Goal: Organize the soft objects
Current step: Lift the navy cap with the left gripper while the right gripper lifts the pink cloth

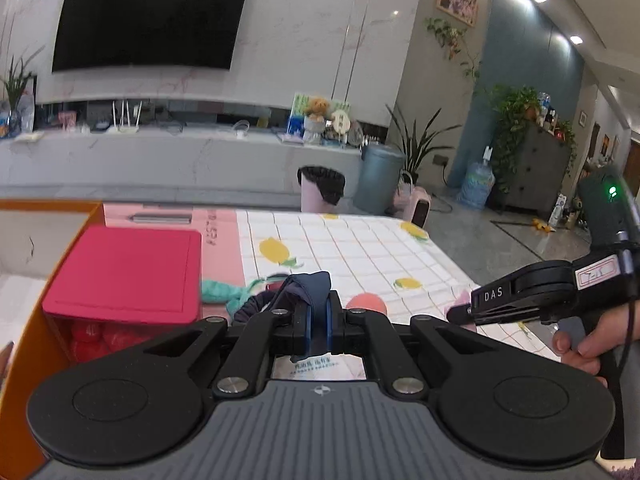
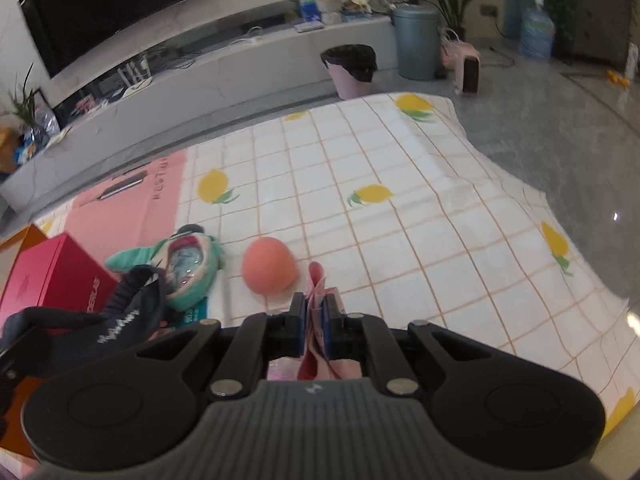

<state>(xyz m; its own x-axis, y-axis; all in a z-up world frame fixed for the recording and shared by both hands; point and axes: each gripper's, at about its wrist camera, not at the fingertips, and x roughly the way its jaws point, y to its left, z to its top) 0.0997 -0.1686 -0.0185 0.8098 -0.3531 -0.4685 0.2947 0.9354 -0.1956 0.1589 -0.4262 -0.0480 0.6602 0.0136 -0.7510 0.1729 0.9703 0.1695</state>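
Pinching a navy cloth point(image 1: 310, 292) between its blue pads, the left gripper point(image 1: 319, 322) holds the fabric bunched above the fingertips, with a loose tail hanging below the jaws. In the right wrist view the same cloth point(image 2: 120, 320) shows at the lower left, dark with small white lettering, draped in front of the red box point(image 2: 52, 280).

The right gripper point(image 2: 315, 322) is clamped on a pink cloth point(image 2: 318, 284); a folded edge stands up past the fingers and more of it hangs down behind them. From the left wrist view this gripper point(image 1: 454, 314) reaches in from the right, with a hand point(image 1: 580, 344) on its grip.

Beyond the grippers, on the lemon-print sheet point(image 2: 400, 184), lie a peach ball point(image 2: 269, 266) and a teal plush point(image 2: 188, 264), near each other and just beside the red box. The box lid point(image 1: 124, 268) looks closed, and an orange carton wall point(image 1: 48, 320) stands around it on the left. A pink board point(image 2: 132, 196) lies further back.

By my reading, each hand has picked up one soft piece and is carrying it, so the step in hand is transport toward wherever the soft things are gathered. That place is not plain from these views; the orange carton is a likely guess. Next, both cloths need to be brought over the chosen spot and let go cleanly, watching that the hanging tails do not snag the plush or ball. Those two remain to be collected.
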